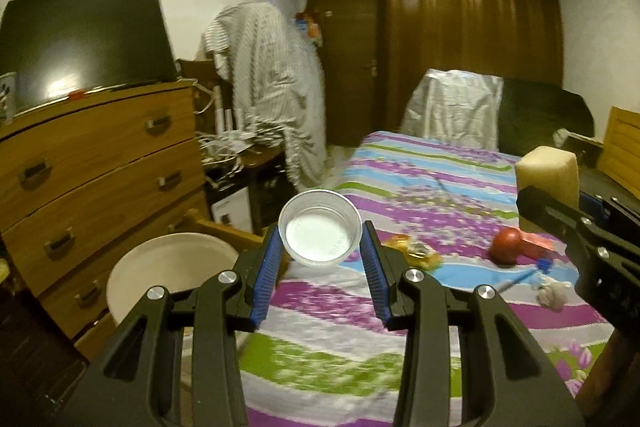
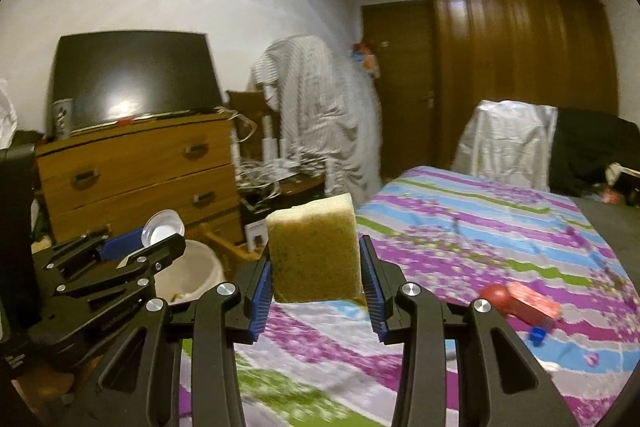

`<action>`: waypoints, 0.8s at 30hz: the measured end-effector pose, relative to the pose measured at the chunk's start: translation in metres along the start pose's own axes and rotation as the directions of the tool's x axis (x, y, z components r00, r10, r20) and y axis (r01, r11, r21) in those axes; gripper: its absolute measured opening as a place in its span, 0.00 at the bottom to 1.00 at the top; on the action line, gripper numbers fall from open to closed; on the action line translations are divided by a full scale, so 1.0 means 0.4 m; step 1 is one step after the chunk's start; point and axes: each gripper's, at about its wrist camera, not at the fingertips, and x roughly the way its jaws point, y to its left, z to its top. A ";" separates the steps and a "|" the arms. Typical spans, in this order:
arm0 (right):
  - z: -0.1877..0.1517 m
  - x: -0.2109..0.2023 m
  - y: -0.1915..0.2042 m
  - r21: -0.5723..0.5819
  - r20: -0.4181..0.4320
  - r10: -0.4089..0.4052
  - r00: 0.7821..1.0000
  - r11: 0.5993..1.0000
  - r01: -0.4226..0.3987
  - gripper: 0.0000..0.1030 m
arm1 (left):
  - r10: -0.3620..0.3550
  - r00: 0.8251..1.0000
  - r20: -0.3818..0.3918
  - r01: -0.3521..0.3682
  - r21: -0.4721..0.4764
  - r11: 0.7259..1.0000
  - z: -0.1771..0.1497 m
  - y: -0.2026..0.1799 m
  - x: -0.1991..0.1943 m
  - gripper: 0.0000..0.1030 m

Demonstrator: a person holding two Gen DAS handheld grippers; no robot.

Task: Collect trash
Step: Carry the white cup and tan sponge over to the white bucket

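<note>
carrying two pieces of trash at once: the left gripper (image 1: 320,247) is clamped on a small white plastic cup (image 1: 320,231) at the centre of its frame, and the right gripper (image 2: 316,261) is clamped on a worn yellow sponge (image 2: 313,251). the white bin (image 1: 168,269) stands at the lower left, between the dresser (image 1: 100,167) and the striped bed (image 1: 420,195). to do this well, i would bring each load squarely above the bin's mouth before letting go, one at a time, so nothing bounces off the rim. the left view shows a gold wrapper (image 1: 416,253) and a crumpled tissue (image 1: 554,295) on the bed; the right view hides both, but shows scraps inside the bin. a red ball (image 2: 494,297) remains.
</note>
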 end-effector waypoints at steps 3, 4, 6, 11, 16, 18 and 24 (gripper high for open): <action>0.029 0.063 0.069 -0.023 -0.026 0.042 0.999 0.999 -0.043 0.39 | 0.036 0.999 -0.017 -0.037 -0.021 0.999 0.006 0.065 0.016 0.37; 0.037 0.083 0.090 -0.028 -0.034 0.055 0.998 0.998 -0.056 0.39 | 0.045 0.999 -0.021 -0.046 -0.025 0.999 0.006 0.079 0.019 0.37; 0.051 0.121 0.132 -0.040 -0.051 0.080 0.996 0.996 -0.082 0.39 | 0.066 0.997 -0.031 -0.067 -0.036 0.997 0.007 0.117 0.026 0.37; 0.086 0.239 0.243 -0.051 -0.111 0.152 0.982 0.986 -0.158 0.39 | 0.112 0.992 -0.055 -0.115 -0.059 0.992 0.013 0.193 0.060 0.37; 0.123 0.360 0.323 -0.037 -0.177 0.217 0.960 0.973 -0.227 0.39 | 0.171 0.981 -0.096 -0.179 -0.076 0.981 0.018 0.301 0.091 0.37; 0.132 0.402 0.347 -0.031 -0.205 0.241 0.949 0.967 -0.252 0.39 | 0.188 0.975 -0.119 -0.199 -0.080 0.977 0.019 0.340 0.108 0.37; 0.146 0.536 0.427 -0.018 -0.330 0.322 0.887 0.938 -0.347 0.39 | 0.200 0.957 -0.210 -0.223 -0.088 0.971 0.007 0.437 0.178 0.37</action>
